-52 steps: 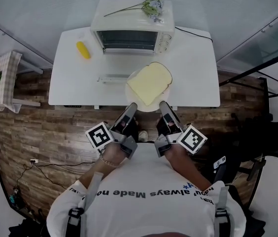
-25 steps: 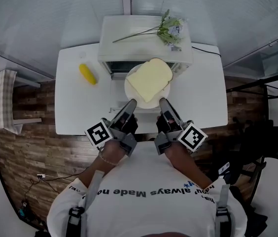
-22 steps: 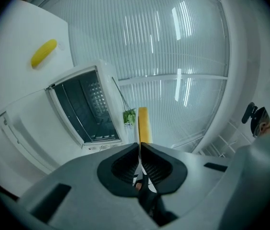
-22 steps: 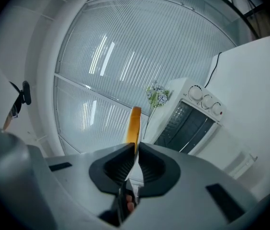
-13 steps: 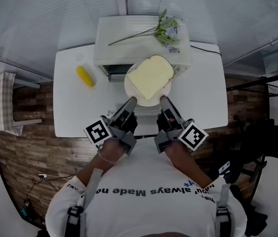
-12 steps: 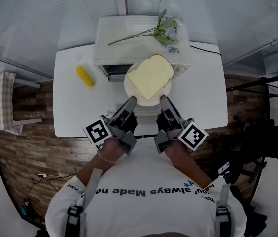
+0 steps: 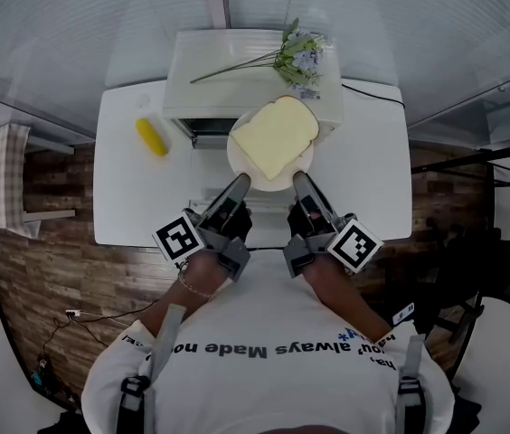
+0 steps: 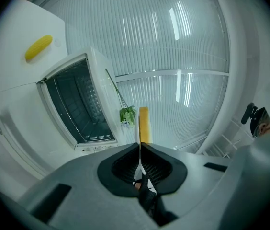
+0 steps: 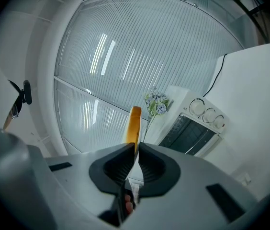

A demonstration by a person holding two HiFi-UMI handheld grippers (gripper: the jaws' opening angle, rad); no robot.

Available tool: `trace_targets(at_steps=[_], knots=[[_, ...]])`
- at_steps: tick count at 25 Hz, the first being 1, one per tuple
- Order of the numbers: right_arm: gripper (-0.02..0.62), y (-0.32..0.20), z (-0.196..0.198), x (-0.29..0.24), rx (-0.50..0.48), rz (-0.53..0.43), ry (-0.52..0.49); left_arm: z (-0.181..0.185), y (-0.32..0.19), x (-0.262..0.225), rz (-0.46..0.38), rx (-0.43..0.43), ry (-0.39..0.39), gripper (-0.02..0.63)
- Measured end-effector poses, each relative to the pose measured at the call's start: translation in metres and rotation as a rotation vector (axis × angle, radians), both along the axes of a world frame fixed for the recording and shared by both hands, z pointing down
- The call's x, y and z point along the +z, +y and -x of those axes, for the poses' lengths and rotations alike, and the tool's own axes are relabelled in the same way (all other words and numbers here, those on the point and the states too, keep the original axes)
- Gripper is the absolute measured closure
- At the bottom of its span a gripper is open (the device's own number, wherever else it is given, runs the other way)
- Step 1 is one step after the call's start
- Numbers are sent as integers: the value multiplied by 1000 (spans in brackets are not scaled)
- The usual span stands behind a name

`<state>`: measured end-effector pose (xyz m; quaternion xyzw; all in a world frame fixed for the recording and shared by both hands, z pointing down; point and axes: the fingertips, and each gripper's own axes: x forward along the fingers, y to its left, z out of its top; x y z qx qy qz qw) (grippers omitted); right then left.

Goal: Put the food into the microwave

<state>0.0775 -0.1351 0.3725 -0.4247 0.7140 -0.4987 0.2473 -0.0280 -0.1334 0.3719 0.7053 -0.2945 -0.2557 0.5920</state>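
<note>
A slice of bread [image 7: 276,136] lies on a white plate [image 7: 240,163] held level in the air just in front of the cream toaster oven [image 7: 223,75]. The oven's door [image 7: 203,181] hangs open below the plate. My left gripper [image 7: 238,184] is shut on the plate's near-left rim, my right gripper [image 7: 298,183] on its near-right rim. In the left gripper view the left gripper [image 8: 140,145] pinches the plate edge-on, with the bread [image 8: 144,123] above and the oven's dark cavity [image 8: 77,104] to the left. The right gripper [image 9: 136,147] shows the same grip, the bread [image 9: 134,123] above it.
A yellow corn cob [image 7: 150,136] lies on the white table [image 7: 128,206] left of the oven. A flower sprig [image 7: 293,57] rests on the oven's top. The oven's knobs [image 9: 207,114] are on its right side. A cable [image 7: 373,93] runs off behind the oven.
Both grippers have carried the plate with the bread from the table's front edge forward, up to the open oven. Their hold on it is unchanged.
</note>
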Motion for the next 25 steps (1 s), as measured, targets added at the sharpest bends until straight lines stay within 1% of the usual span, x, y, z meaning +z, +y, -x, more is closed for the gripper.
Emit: trace_targets(at_steps=[5,11,15,25], knots=[[568,0,-4,3,-7,5,-2,-4,1,2,3,-3,-5,589],[568,3,-3,14,-18,27,4,-3,5,15,27,-11,-9,589],[568,9,1,25,-26,47,13,0,11,26,49,-15,-11,589],[568,17,4,70,-37,120,22,4,20,71,118,-9,-59,589]])
